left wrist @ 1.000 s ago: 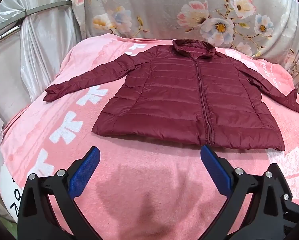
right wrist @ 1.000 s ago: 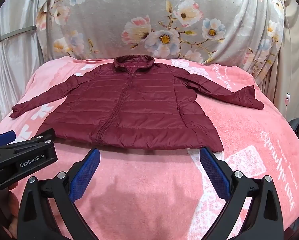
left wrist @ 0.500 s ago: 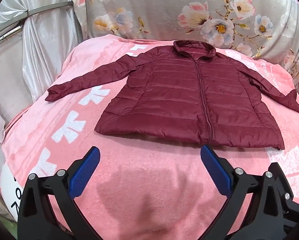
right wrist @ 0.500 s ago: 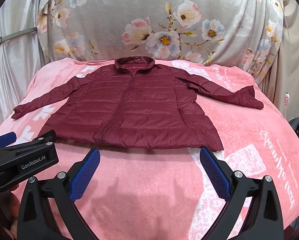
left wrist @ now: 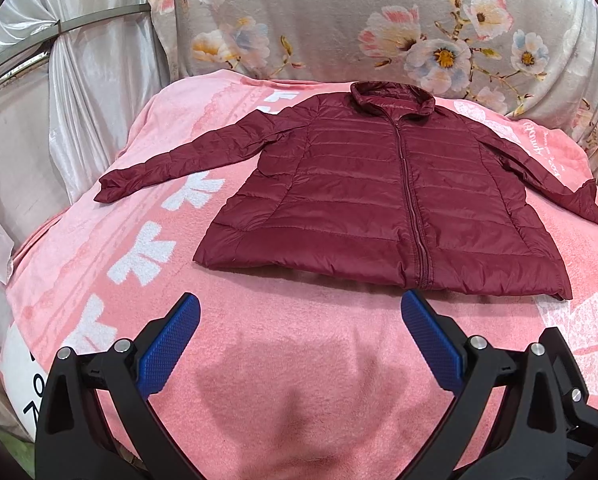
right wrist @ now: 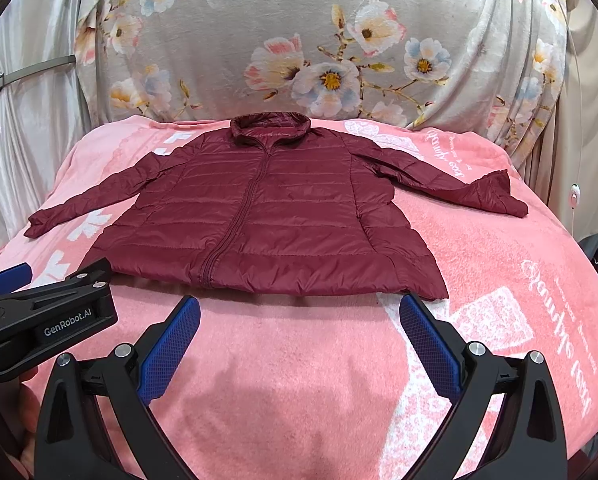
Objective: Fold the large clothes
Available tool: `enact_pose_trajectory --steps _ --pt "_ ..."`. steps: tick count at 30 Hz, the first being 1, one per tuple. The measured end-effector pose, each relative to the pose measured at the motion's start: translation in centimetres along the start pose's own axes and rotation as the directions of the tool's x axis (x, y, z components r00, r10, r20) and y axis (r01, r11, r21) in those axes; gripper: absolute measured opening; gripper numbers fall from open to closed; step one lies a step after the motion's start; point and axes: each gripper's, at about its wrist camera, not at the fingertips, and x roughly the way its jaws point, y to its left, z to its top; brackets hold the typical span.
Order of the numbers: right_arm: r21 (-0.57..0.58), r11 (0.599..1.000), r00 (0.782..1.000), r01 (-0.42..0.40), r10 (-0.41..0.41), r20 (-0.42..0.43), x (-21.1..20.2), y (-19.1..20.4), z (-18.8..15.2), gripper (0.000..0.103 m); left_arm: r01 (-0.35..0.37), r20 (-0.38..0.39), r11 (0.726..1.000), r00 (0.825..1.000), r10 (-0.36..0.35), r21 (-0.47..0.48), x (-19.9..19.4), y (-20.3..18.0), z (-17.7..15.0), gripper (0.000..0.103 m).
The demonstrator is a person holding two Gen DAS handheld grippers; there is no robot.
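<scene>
Little has changed over the last second: the dark red quilted puffer jacket (left wrist: 387,200) lies flat, zipped, sleeves spread on the pink fleece blanket (left wrist: 291,360). Left claw (left wrist: 299,340) and right claw (right wrist: 299,340) hover released, drifting slightly closer (folding hasn't started).

I see bare pink blanket (left wrist: 299,360) between my spread left gripper (left wrist: 299,324) and the jacket (left wrist: 379,200) hem, open for passing; my right gripper (right wrist: 299,324) has the same free strip; the left gripper sits close at its left; the floral drape (right wrist: 299,40) walls off the far side.
</scene>
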Motion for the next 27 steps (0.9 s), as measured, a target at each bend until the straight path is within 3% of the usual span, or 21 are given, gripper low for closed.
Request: enact_pose_trajectory --steps 27 --pt "0.000 1.000 1.000 -0.002 0.002 -0.005 0.28 0.10 -0.21 0.098 -0.001 -0.010 1.000 1.000 0.001 -0.007 0.59 0.09 -0.53 0.098"
